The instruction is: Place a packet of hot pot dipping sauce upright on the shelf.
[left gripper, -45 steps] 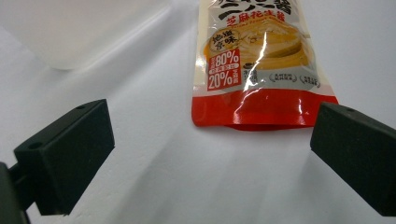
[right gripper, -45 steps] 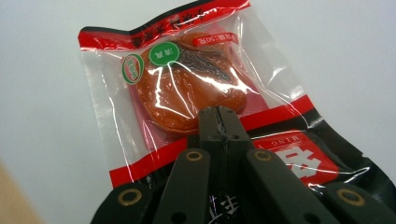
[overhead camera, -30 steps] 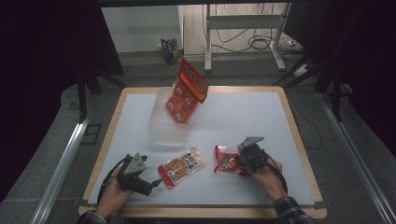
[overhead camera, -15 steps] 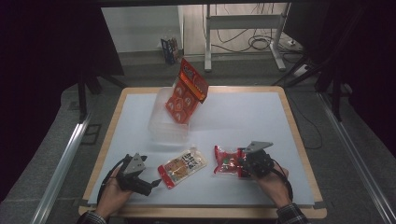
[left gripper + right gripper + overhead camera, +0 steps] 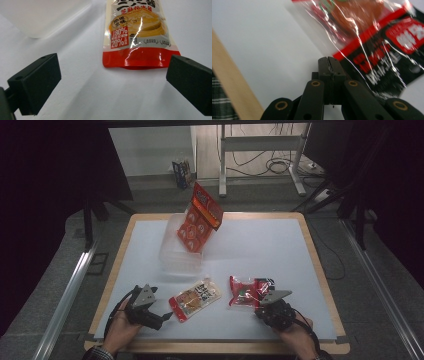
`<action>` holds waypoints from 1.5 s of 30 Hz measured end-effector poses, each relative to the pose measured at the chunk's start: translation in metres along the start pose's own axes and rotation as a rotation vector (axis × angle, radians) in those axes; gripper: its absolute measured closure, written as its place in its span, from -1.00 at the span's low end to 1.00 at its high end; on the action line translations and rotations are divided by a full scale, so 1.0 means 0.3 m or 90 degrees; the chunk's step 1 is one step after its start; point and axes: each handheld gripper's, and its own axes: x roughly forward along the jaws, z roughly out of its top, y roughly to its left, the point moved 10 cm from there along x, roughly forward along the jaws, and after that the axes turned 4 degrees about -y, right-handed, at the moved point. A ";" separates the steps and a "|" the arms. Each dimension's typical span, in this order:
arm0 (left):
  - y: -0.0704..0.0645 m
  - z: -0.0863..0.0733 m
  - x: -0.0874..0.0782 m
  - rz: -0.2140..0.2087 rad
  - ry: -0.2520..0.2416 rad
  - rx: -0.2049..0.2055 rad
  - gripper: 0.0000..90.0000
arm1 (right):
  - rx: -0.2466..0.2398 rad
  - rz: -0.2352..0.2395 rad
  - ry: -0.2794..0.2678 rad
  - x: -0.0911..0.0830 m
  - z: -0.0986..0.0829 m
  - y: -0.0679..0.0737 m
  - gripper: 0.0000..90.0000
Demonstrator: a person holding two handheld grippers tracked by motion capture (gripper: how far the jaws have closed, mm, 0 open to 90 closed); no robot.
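Your left gripper rests at the near left of the white tabletop with its jaws spread wide and nothing between them, aimed at the cream and orange foil snack pouch lying flat just beyond them. The left gripper view shows what the high view cannot: the pouch's red sealed bottom edge sits squarely in the gap ahead, not yet touched. Judging by its gloss, that pouch will be light, slick and floppy, so take it by the flat sealed edge rather than the puffed middle. Behind it, a clear plastic tub holds a tall red printed packet leaning upright against its far wall. To the right lies the crinkly clear and red snack bag with a black end, and your right gripper touches its near edge. In the right gripper view the jaws are pressed tight together; whether film is caught between them I cannot tell, since the bag looks to lie beside and above the tips. That thin film will likely slip and crumple, so pinch a seam.
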 end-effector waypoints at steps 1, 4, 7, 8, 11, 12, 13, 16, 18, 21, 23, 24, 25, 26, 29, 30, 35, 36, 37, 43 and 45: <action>0.000 0.000 0.000 0.000 -0.001 0.000 -1.00 | 0.007 0.000 0.002 0.002 -0.004 -0.006 0.96; -0.003 0.003 0.000 -0.003 -0.002 -0.006 -1.00 | 0.004 -0.019 0.002 0.001 -0.004 -0.032 0.96; -0.011 0.011 0.003 -0.013 -0.007 -0.017 -1.00 | 0.005 -0.050 0.002 0.003 0.000 -0.078 0.96; -0.011 0.011 0.003 -0.013 -0.007 -0.017 -1.00 | 0.005 -0.050 0.002 0.003 0.000 -0.078 0.96; -0.024 0.021 0.008 -0.023 -0.009 -0.024 -1.00 | 0.014 -0.071 -0.001 0.008 0.007 -0.133 0.96; -0.028 0.023 0.009 -0.026 -0.008 -0.026 -1.00 | 0.021 -0.073 0.000 0.008 0.008 -0.144 0.96; -0.033 0.025 0.011 -0.031 -0.006 -0.030 -1.00 | 0.021 -0.073 -0.001 0.008 0.009 -0.150 0.96; -0.045 0.032 0.020 -0.043 0.009 -0.050 -0.98 | 0.009 -0.070 -0.002 0.005 0.011 -0.139 0.91; -0.049 0.039 0.021 -0.046 0.009 -0.054 -0.96 | 0.010 -0.069 -0.005 0.003 0.013 -0.136 0.86; -0.071 0.079 0.029 -0.061 -0.010 -0.073 -0.90 | 0.010 -0.066 -0.021 -0.009 0.022 -0.132 0.70; -0.101 0.126 0.043 -0.079 -0.031 -0.075 -0.68 | 0.015 -0.064 -0.034 -0.020 0.022 -0.134 0.52; -0.111 0.140 0.050 -0.084 -0.035 -0.073 -0.57 | 0.019 -0.064 -0.037 -0.023 0.021 -0.136 0.46; -0.111 0.140 0.050 -0.084 -0.035 -0.073 -0.45 | 0.019 -0.064 -0.037 -0.023 0.021 -0.136 0.46; -0.135 0.167 0.064 -0.106 -0.043 -0.072 -0.32 | 0.024 -0.064 -0.047 -0.030 0.023 -0.139 0.36; -0.156 0.188 0.079 -0.125 -0.049 -0.075 -0.07 | 0.025 -0.068 -0.058 -0.037 0.028 -0.143 0.25; -0.169 0.202 0.091 -0.135 -0.051 -0.071 0.17 | 0.026 -0.070 -0.064 -0.042 0.030 -0.147 0.19; -0.227 0.282 0.159 -0.175 -0.066 -0.062 0.73 | 0.026 -0.077 -0.072 -0.045 0.032 -0.157 0.02; -0.235 0.293 0.172 -0.180 -0.066 -0.054 0.82 | 0.027 -0.078 -0.075 -0.046 0.033 -0.158 0.00; -0.235 0.293 0.172 -0.180 -0.066 -0.054 0.90 | 0.027 -0.078 -0.075 -0.046 0.033 -0.158 0.00; -0.286 0.349 0.278 -0.191 -0.066 -0.031 1.00 | 0.036 -0.079 -0.089 -0.049 0.030 -0.178 -0.22; -0.300 0.361 0.309 -0.195 -0.065 -0.023 0.99 | 0.038 -0.079 -0.092 -0.049 0.030 -0.180 -0.24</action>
